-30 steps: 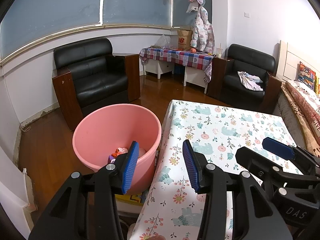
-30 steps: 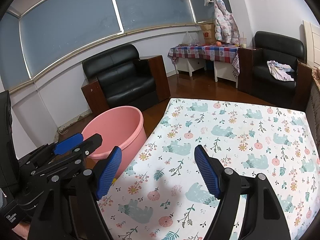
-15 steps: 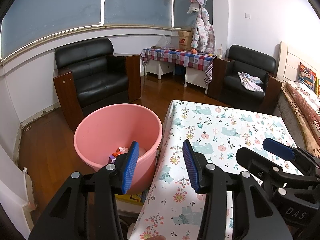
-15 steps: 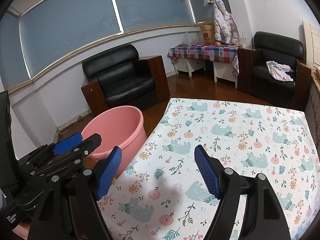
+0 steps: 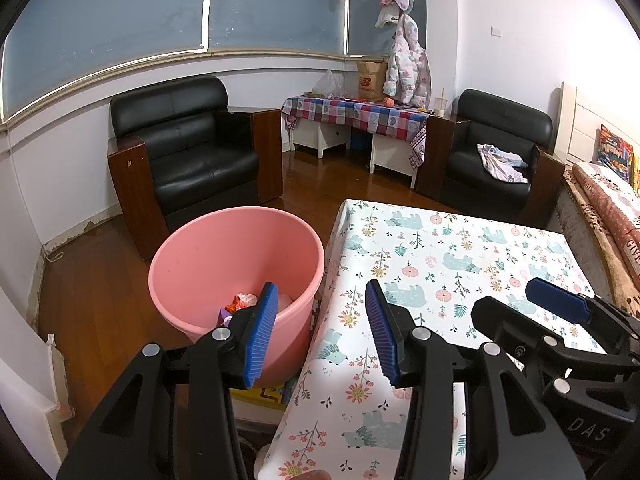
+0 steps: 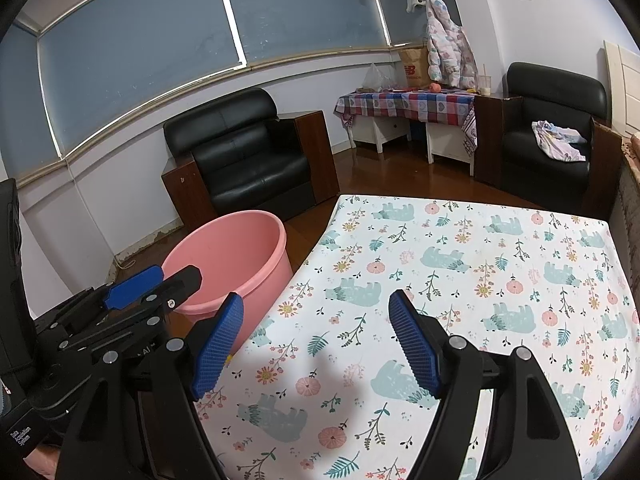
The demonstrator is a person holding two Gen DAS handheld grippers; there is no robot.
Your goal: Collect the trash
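I hold both claws agape and empty, left gripper beside right gripper, while the crumpled trash lies in the pink bucket just beyond my left claw's left finger, looking light, soft and best pinched mid-wad.

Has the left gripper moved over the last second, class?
No. The left gripper sits in the same place against the pink bucket and the table edge, apart from a very slight drift.
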